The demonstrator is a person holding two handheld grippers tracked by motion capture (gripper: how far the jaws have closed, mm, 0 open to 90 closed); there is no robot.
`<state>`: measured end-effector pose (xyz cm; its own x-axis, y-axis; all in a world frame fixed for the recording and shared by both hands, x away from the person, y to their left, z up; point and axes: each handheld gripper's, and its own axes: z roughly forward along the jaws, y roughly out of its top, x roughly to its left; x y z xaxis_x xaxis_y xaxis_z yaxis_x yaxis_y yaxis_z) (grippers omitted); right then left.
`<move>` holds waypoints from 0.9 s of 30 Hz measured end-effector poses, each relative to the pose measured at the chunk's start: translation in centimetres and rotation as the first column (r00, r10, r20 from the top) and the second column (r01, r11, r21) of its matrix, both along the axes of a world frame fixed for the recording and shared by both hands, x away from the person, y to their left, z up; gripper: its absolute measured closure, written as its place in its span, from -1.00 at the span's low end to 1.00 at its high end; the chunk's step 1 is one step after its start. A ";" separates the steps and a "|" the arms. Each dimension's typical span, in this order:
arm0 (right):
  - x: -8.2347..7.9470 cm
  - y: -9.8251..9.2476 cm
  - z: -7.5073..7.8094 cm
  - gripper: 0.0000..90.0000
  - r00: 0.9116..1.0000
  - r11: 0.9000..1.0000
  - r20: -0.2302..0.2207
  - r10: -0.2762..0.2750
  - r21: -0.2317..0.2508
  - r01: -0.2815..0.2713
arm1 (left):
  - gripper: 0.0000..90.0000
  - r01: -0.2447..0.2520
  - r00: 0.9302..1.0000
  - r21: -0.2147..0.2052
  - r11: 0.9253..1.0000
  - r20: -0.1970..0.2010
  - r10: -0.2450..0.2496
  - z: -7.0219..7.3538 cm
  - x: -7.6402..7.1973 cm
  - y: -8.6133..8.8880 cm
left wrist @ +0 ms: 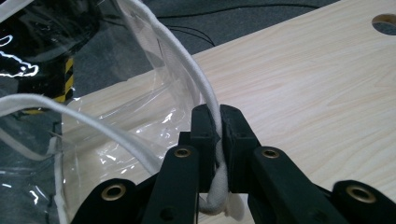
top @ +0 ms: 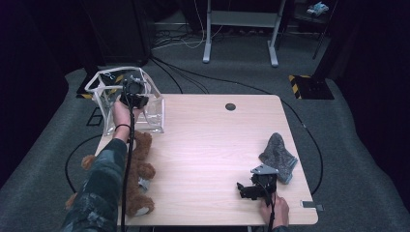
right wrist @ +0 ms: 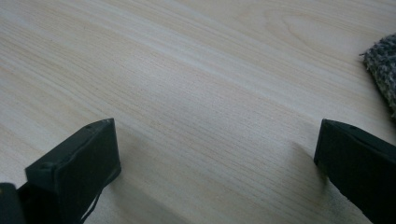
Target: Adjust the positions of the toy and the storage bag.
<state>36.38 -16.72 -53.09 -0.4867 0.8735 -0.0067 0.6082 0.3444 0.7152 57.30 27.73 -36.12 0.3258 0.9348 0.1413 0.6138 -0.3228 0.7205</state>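
Note:
A clear plastic bag [top: 145, 108] with white fabric trim stands at the table's far left corner. My left gripper [top: 133, 92] is over its top, shut on the bag's white rim cord [left wrist: 215, 122], which runs up between the two black pads. The clear wall of the bag [left wrist: 135, 116] hangs to the left of the jaws. My right gripper [top: 247, 189] rests low on the wood near the front right, jaws wide apart with bare table between them [right wrist: 215, 140]. A brown teddy bear [top: 140, 171] lies at the front left under the left forearm. A grey knitted cloth [top: 279, 155] lies just beyond the right gripper.
The wooden table [top: 208, 145] has a round cable hole [top: 230, 106] at the back. Black cables cross the grey carpet around it. A desk frame [top: 240, 29] stands behind, and a yellow-black striped block [top: 309, 86] sits on the floor at the right.

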 end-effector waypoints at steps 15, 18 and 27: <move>0.0 0.0 0.0 -1.00 1.000 1.000 0.000 0.000 0.000 0.000 | 0.88 0.088 0.996 0.029 0.996 0.000 -0.088 0.3 -0.2 -1.6; 0.0 0.0 0.0 -1.00 1.000 1.000 0.000 0.000 0.000 0.000 | 0.88 0.104 0.995 0.026 0.994 0.000 -0.104 0.4 -0.2 -1.9; 0.0 0.0 0.0 -1.00 1.000 1.000 0.000 0.000 0.000 0.000 | 0.88 0.151 0.988 0.015 0.988 0.005 -0.151 0.4 -0.3 -3.3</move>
<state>36.38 -16.72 -53.09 -0.4866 0.8736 -0.0066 0.6083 0.3443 0.7151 56.97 24.43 -35.73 0.4623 0.8727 0.1570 0.5527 -0.4221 0.7186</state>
